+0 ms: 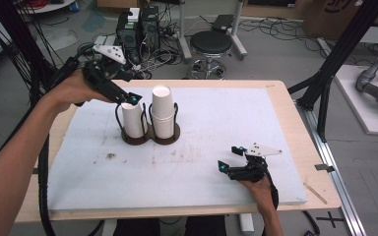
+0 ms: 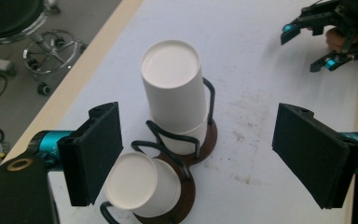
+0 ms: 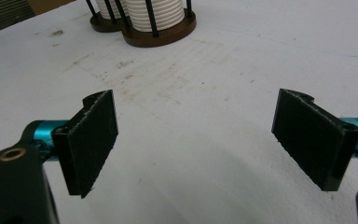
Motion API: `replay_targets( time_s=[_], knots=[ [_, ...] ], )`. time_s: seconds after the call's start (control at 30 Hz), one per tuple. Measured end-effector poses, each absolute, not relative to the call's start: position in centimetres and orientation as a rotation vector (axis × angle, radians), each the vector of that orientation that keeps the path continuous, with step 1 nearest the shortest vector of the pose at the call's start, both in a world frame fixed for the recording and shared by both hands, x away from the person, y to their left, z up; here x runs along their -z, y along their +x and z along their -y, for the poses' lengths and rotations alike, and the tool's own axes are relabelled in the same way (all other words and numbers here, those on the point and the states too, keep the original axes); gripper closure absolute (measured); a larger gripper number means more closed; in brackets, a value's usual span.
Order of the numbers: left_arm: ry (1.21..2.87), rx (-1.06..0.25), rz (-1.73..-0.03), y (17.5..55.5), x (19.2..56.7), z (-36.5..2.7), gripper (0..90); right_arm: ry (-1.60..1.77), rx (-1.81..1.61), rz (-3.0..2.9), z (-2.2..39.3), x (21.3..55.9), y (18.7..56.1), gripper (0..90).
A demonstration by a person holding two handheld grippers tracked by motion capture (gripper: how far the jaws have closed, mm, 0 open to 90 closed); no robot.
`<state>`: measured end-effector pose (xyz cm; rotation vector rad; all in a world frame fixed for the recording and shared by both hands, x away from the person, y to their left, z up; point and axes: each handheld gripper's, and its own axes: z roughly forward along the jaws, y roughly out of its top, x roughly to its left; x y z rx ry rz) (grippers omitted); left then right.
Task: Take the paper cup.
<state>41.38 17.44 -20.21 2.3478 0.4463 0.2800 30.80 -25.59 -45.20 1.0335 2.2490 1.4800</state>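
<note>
From the high view, the left gripper (image 1: 128, 98) is hanging open over the near cup (image 1: 133, 119), which is sitting upside down in the wire holder (image 1: 150, 133). It could bump the tall cup stack (image 1: 163, 112) and tip it.

In the left gripper view, nothing is sitting between the jaws.

In the right gripper view, the right gripper (image 3: 196, 140) is resting open and holding nothing above the white table (image 3: 242, 56).

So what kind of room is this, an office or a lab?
Most likely a lab or workshop: computer towers with tangled cables on the bare floor, a black metal rig frame, and a stool behind the table.
</note>
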Motion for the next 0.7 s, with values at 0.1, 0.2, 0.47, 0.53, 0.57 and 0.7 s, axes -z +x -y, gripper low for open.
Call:
replay_targets(
  time_s=[0.1, 0.2, 0.47, 0.53, 0.57, 0.7],
  knots=[
    [2.377, -0.250, -0.421, 42.4, 19.6, -16.3, 16.2, 1.057, -1.480, -2.260, 25.6, 45.2, 30.9, 14.8],
    [2.425, -0.222, -0.411, 43.6, 19.2, -15.2, 16.2, 1.049, -1.482, -2.258, 25.6, 45.2, 30.9, 14.8],
    [2.530, -0.159, -0.420, 45.7, 19.8, -13.5, 16.6, 1.032, -1.489, -2.242, 25.7, 45.2, 30.8, 14.8],
    [2.538, -0.151, -0.422, 46.0, 19.9, -13.3, 16.7, 1.043, -1.489, -2.247, 25.7, 45.2, 30.8, 14.8],
    [2.544, -0.147, -0.426, 46.2, 20.1, -13.1, 16.8, 1.048, -1.489, -2.250, 25.7, 45.2, 30.8, 14.8],
    [2.576, -0.139, -0.428, 46.9, 20.8, -12.3, 16.7, 1.049, -1.489, -2.253, 25.7, 45.2, 30.9, 14.8]
  ],
)
